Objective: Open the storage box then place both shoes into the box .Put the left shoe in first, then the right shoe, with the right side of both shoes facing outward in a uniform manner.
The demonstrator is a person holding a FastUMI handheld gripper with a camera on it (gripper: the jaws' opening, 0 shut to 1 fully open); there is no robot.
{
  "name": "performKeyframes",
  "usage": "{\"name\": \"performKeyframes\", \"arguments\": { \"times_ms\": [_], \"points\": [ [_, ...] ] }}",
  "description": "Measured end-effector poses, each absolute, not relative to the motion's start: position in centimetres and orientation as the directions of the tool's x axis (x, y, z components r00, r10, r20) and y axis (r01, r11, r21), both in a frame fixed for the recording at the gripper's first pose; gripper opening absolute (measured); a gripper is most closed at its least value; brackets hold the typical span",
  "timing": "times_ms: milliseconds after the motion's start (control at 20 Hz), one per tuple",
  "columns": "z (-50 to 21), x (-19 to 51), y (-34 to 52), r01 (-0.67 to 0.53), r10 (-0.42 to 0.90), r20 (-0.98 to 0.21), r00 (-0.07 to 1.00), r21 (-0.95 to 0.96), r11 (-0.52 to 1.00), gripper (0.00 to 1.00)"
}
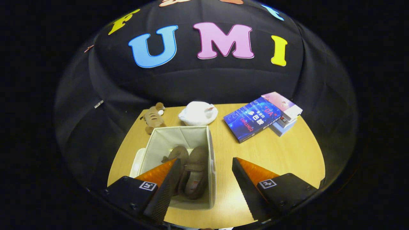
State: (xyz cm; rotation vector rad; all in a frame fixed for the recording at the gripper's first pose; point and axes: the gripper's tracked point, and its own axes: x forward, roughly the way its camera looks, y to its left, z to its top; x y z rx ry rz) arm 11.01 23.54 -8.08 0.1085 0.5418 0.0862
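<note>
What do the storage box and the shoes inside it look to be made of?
Storage box: likely fabric over stiff panels, matte cream, with stitched rims and soft folds. Shoes: probably suede or felt-like cloth, brown, dull, no shine. The gripper is open, fingers either side of the box's near right wall.

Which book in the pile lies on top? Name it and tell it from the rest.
The blue book, tilted across the pile on the table, beyond the open gripper. The pink-covered book and the others under it lie lower.
</note>
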Motion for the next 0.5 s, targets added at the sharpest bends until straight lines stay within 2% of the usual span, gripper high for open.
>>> {"name": "performKeyframes", "arguments": {
  "times_ms": [250, 500],
  "points": [
    [-3.4, 10.6, 17.6, -0.065, 0.105, -0.355, 0.929, 0.124, 0.990, 0.99],
    [-0.2, 8.9, 9.9, -0.114, 0.131, -0.240, 0.962, 0.080, 0.990, 0.99]
  ]
}}
